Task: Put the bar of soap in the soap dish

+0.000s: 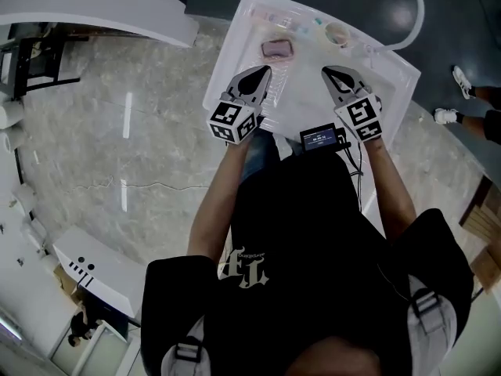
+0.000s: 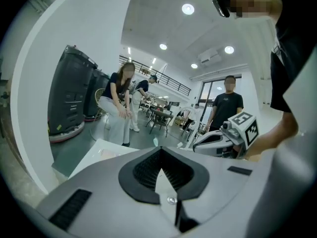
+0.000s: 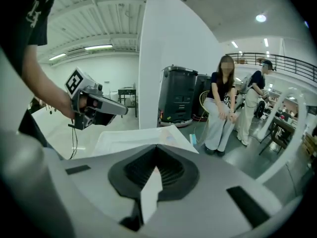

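Observation:
A pink bar of soap (image 1: pixel 276 48) lies at the far part of the white table (image 1: pixel 391 84), inside a pale rim that looks like a shallow clear dish. Both grippers hover over the table's near half, pointing away from me. My left gripper (image 1: pixel 265 70) is shut with nothing between its jaws, its tip just short of the soap. My right gripper (image 1: pixel 326 70) is shut and empty too, to the right of the soap. In the left gripper view the jaws (image 2: pixel 159 151) meet at a point. The right gripper view shows the same closed tip (image 3: pixel 157 155).
A small round bowl (image 1: pixel 338 34) and several small items sit along the table's far edge. A white curved pipe (image 1: pixel 411 10) stands beyond the table. Several people (image 2: pixel 120 108) stand past it, near black machines (image 3: pixel 178 95). Marble floor spreads to the left.

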Action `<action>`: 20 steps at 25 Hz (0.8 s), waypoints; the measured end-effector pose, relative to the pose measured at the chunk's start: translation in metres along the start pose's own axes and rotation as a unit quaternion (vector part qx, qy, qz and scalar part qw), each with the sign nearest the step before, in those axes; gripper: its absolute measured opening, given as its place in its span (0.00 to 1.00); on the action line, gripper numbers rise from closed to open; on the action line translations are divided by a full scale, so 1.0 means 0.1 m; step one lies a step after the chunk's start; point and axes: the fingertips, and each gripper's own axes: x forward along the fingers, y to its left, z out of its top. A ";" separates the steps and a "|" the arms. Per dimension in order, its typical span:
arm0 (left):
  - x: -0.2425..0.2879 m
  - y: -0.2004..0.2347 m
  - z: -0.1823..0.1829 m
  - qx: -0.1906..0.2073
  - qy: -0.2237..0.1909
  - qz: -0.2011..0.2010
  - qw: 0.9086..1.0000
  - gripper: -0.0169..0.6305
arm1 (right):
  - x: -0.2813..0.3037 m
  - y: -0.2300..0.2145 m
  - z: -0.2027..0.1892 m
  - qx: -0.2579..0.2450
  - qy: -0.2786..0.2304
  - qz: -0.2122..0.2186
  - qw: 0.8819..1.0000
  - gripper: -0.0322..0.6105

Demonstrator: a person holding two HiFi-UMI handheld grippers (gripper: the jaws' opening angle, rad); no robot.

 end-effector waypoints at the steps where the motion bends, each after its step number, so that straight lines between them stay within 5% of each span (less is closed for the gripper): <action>1: 0.02 -0.09 0.05 0.000 -0.008 -0.005 1.000 0.04 | -0.12 -0.03 0.00 0.013 -0.008 -0.007 1.000 0.06; 10: 0.18 -0.77 0.21 0.014 -0.023 -0.058 0.998 0.04 | -0.80 -0.30 -0.27 0.085 -0.028 -0.067 0.994 0.06; 20: 0.30 -0.99 0.14 0.020 -0.025 -0.061 0.998 0.04 | -1.06 -0.32 -0.51 0.114 -0.035 -0.080 0.990 0.06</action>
